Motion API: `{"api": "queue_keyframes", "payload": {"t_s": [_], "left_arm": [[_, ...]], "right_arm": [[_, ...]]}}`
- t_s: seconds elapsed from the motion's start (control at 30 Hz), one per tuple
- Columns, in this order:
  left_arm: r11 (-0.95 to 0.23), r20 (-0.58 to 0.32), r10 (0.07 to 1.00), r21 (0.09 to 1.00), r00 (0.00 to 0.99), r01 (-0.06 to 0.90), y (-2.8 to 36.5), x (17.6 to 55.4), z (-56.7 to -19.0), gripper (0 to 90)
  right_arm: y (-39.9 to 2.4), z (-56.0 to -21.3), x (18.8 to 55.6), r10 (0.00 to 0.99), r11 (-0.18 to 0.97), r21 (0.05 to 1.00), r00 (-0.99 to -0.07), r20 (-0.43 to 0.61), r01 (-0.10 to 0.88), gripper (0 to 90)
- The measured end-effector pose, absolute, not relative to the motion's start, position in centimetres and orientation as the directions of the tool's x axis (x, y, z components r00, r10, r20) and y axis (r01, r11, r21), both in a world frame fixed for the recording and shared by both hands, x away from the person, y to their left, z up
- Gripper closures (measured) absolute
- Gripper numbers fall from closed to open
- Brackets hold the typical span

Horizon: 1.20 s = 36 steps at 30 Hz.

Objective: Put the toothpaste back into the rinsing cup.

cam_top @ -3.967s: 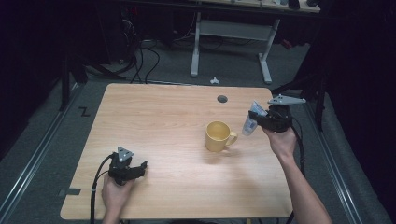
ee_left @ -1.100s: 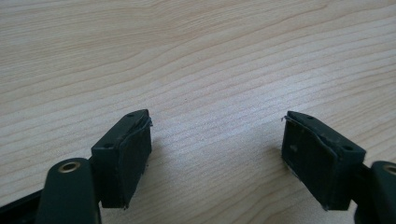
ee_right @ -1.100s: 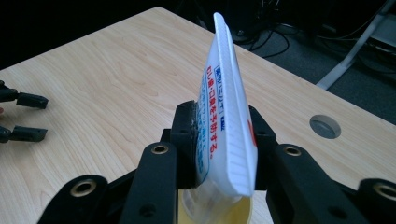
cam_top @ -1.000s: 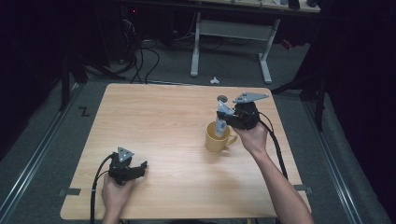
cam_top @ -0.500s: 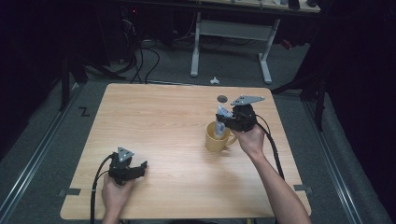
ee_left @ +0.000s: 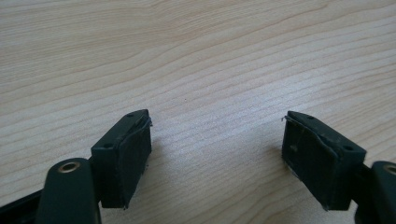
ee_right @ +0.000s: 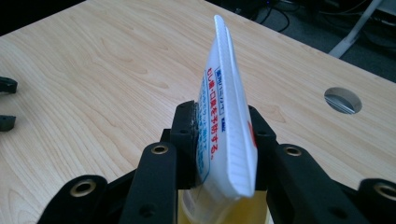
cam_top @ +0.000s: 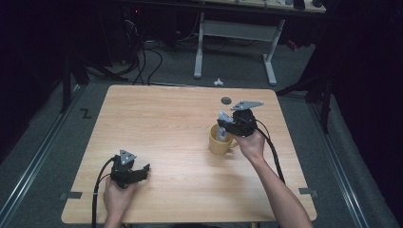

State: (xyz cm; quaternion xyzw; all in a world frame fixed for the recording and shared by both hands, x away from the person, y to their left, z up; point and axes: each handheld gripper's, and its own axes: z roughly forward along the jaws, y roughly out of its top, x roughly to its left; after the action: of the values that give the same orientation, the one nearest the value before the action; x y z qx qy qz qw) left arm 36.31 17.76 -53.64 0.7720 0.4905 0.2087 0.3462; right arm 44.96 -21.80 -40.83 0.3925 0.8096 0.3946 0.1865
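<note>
White plastic, printed in blue and red, stood pinched between the jaws of the right hand-held gripper: a squeeze tube, held near its middle with the crimped flat end up and its lower end already inside the yellow mug. In the high view the tube hung over the mug's mouth, the mug sitting on the right half of the wooden table, near a round grey cable hole and well apart from the left hand-held gripper. That gripper rested on the table near the front-left edge, its jaws wide apart with bare wood between them and nothing held.

The step in hand looked like standing the tube in the mug. To do it well, the right hand-held gripper needed to go straight down, keeping the tube roughly upright so its lower end met the mug's floor rather than the rim or wall. A sideways push risked tipping or sliding the mug, since nothing steadied it; the handle pointed toward the person's right hand, so that side deserved clearance. Release was best left until the tube was judged to rest on the bottom, then the jaws opened fully and lifted straight up, so the pads did not drag the tube back out. Afterwards the tube would probably lean against the rim.
</note>
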Motion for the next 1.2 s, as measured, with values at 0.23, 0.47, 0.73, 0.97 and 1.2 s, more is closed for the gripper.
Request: {"api": "queue_keyframes", "payload": {"t_s": [0.23,0.47,0.73,0.97,1.2], "left_arm": [[-0.280,-0.017,0.902,0.739,0.432,0.613,17.8,36.3,-53.6,24.3],[-0.279,-0.018,0.902,0.739,0.432,0.613,17.8,36.3,-53.6,24.3],[-0.279,-0.018,0.902,0.739,0.432,0.613,17.8,36.3,-53.6,24.3],[-0.279,-0.018,0.902,0.739,0.432,0.613,17.8,36.3,-53.6,24.3],[-0.279,-0.018,0.902,0.739,0.432,0.613,17.8,36.3,-53.6,24.3]], "right_arm": [[-21.7,-41.1,45.0,0.782,0.387,0.782,-0.623,0.002,0.488,71.0],[-21.4,-41.6,45.1,0.781,0.394,0.777,-0.625,-0.001,0.491,70.9],[-21.1,-42.0,45.2,0.781,0.404,0.767,-0.625,-0.005,0.498,70.9],[-21.0,-42.5,45.2,0.777,0.425,0.754,-0.629,-0.021,0.500,70.9],[-21.0,-42.6,45.2,0.777,0.425,0.755,-0.630,-0.020,0.500,70.8]]}}
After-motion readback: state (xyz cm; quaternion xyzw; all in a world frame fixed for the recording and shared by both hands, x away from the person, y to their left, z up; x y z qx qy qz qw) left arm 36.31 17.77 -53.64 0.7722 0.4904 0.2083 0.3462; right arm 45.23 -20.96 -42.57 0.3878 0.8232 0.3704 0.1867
